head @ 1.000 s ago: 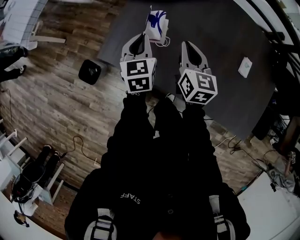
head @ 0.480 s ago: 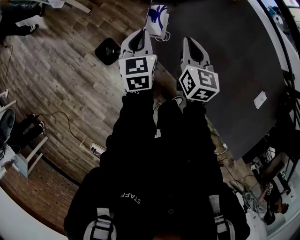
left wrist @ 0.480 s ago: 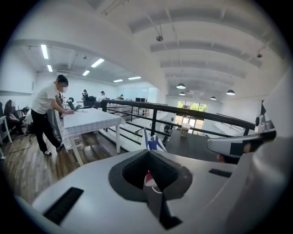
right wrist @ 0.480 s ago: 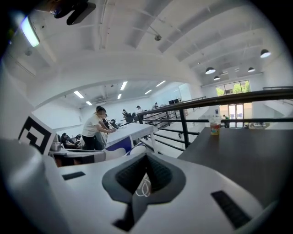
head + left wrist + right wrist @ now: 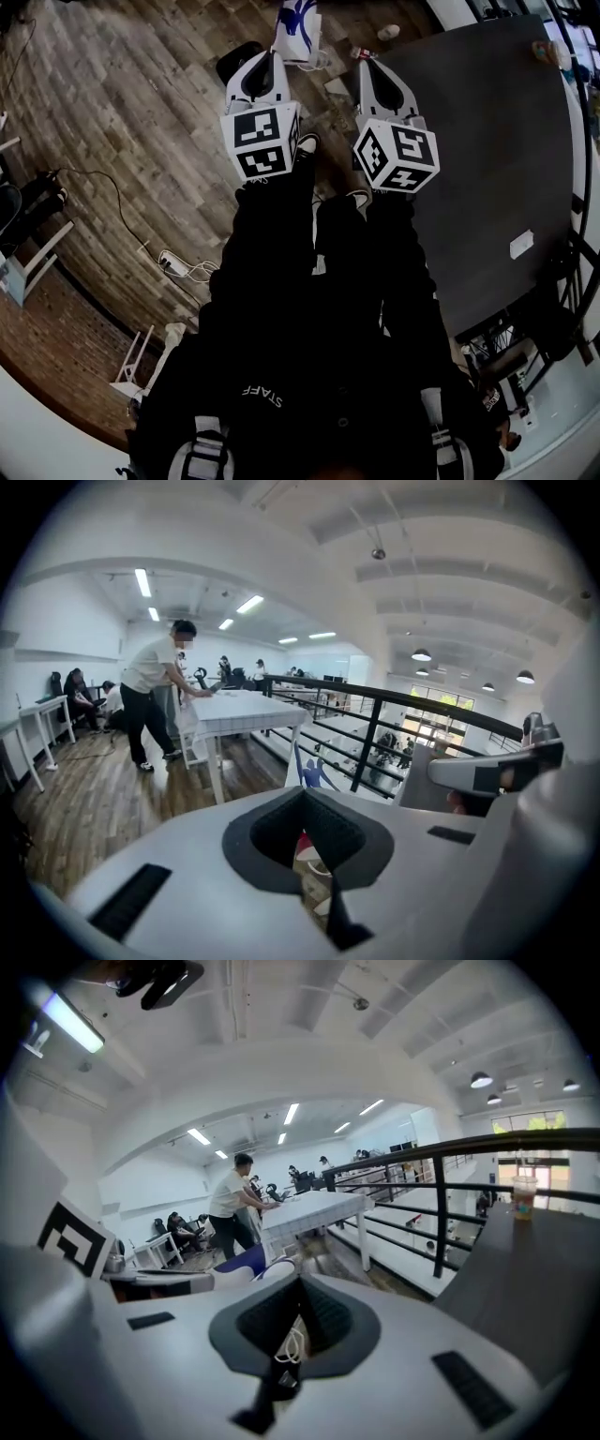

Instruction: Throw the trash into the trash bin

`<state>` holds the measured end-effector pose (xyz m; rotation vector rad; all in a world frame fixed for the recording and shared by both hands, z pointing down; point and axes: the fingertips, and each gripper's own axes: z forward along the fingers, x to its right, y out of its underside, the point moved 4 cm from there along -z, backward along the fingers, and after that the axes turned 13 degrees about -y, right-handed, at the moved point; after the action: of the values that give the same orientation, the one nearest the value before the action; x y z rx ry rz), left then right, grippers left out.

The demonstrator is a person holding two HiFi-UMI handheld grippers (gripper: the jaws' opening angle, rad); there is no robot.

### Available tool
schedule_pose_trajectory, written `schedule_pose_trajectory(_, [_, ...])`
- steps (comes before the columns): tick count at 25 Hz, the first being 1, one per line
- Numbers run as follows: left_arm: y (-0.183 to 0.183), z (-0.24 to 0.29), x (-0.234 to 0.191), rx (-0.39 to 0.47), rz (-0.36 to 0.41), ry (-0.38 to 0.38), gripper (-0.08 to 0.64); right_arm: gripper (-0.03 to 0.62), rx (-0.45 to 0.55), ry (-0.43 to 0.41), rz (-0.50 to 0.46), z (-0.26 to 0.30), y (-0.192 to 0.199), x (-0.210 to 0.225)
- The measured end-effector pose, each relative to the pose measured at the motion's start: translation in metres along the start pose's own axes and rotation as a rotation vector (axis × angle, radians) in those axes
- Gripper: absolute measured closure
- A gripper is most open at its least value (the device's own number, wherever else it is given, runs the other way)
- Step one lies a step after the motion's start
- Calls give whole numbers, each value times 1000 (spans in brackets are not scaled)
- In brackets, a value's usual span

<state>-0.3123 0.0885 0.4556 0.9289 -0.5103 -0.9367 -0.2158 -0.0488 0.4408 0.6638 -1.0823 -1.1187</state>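
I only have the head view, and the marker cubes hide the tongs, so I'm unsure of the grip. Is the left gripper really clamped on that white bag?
Observer: Yes. In its own view the left gripper has its tongs shut on the edge of the white bag.
Operator: And the right one?
Observer: The right gripper is shut on the bag's white cord.
Operator: Anyone in our way ahead?
Observer: A person leans over a white table ahead.

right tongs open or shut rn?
Shut: in the right gripper view the right tongs pinch the bag by its white cord, no gap.
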Motion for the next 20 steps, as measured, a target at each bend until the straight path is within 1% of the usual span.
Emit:
schedule_pose_trajectory(4, [25,15,-45,-36,-36,-68,557,577,-47,-59,-12,42,19,-19])
schedule_pose_trajectory(7, [54,27,-73,-70,-59,-114,558,577,-82,-99,-13,70,44,-27])
schedule_pose_trajectory(12, [108,54,-112,-107,-67,-191,558,577,-129,-151,-15,116,92,-32])
schedule_pose_trajectory(15, [147,71,-131,-146,-82,-226,558,577,-164,-161,-6,138,124,-31])
schedule_pose_trajectory(20, [215,110,-152,-197,-94,-284,558,577,-219,-175,8,171,189,-18])
